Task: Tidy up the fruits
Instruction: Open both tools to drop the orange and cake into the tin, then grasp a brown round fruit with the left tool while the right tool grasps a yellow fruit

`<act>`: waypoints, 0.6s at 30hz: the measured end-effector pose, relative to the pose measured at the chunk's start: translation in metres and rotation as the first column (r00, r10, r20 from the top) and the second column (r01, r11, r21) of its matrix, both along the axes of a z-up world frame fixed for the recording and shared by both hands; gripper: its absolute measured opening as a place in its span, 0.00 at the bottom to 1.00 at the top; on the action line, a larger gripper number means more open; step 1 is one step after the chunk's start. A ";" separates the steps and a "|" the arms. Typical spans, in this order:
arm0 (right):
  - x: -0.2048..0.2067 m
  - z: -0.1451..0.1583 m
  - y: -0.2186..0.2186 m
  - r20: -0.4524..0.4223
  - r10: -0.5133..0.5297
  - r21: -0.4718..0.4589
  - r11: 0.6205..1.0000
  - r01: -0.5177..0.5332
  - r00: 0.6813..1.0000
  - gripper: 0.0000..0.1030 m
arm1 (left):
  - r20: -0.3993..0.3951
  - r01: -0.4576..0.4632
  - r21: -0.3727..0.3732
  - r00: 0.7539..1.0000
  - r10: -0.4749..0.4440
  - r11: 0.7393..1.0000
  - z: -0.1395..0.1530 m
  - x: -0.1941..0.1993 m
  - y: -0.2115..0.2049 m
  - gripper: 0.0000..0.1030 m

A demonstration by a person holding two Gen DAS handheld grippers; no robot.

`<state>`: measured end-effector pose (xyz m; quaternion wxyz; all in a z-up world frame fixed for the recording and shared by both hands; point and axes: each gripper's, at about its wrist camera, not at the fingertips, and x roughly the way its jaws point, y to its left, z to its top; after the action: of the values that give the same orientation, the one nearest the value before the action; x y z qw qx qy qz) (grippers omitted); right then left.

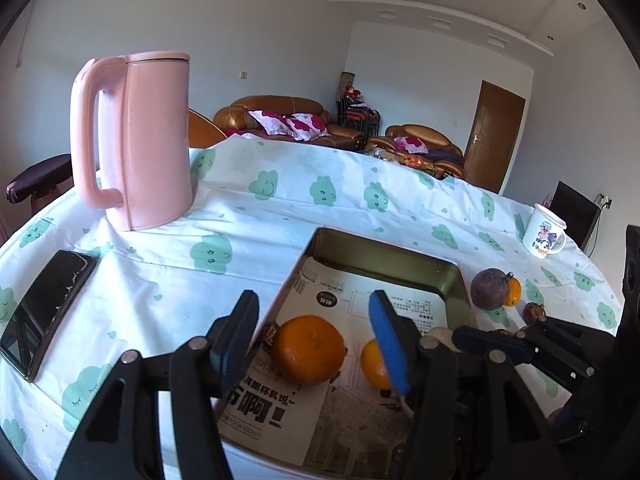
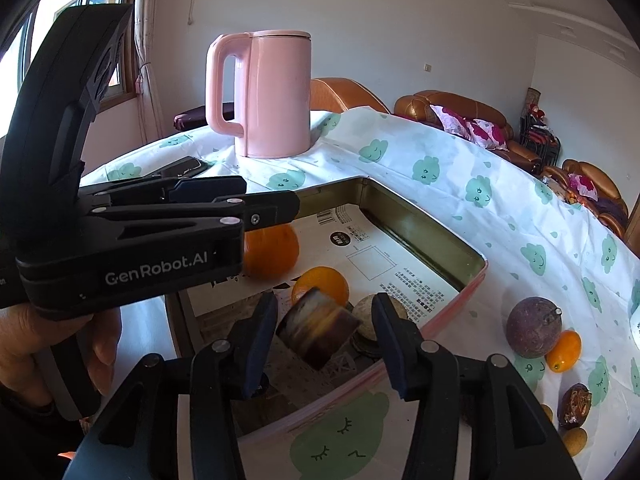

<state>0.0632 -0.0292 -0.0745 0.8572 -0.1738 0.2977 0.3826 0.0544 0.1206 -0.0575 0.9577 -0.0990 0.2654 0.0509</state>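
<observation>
A tin tray [image 1: 380, 264] [image 2: 420, 232] lined with printed paper holds two oranges. My left gripper [image 1: 316, 340] [image 2: 272, 196] stands open with the bigger orange [image 1: 308, 348] [image 2: 272, 248] lying in the tray between its fingers, untouched by the pads. The smaller orange [image 1: 374, 364] [image 2: 320, 284] lies beside it. My right gripper [image 2: 324, 336] [image 1: 516, 336] is open over the tray's near corner. A dark brown, blurred fruit [image 2: 316, 328] sits between its fingers, with a gap to the right pad. A pale round fruit [image 2: 386, 308] lies behind it.
On the cloud-print cloth right of the tray lie a purple passion fruit [image 2: 534, 326] [image 1: 490, 288], a small orange fruit [image 2: 564, 350], a brown fruit [image 2: 576, 404] and a pale one [image 2: 574, 440]. A pink kettle [image 1: 148, 140], a phone [image 1: 48, 308] and a mug [image 1: 544, 232] stand around. A hand [image 2: 24, 344] holds the left gripper.
</observation>
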 end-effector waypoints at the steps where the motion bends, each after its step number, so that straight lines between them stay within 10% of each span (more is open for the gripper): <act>1: -0.001 0.001 -0.004 0.008 -0.006 0.006 1.000 0.006 1.000 0.55 | 0.011 -0.002 0.008 1.000 0.002 1.000 0.001 -0.002 -0.001 0.64; 9: 0.001 0.016 -0.091 0.059 -0.169 0.036 0.985 0.167 0.984 0.55 | 0.069 0.038 0.022 0.997 -0.040 0.999 0.013 -0.009 -0.030 0.73; 18: 0.042 0.004 -0.186 -0.010 -0.445 0.015 0.895 0.446 0.895 0.55 | 0.039 0.229 0.123 0.971 -0.235 0.966 0.015 0.007 -0.122 0.73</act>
<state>0.1047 -0.2153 -0.0705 0.9226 -0.0927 0.3288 0.1793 0.0614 -0.0016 -0.0428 0.9679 -0.0121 0.2462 -0.0489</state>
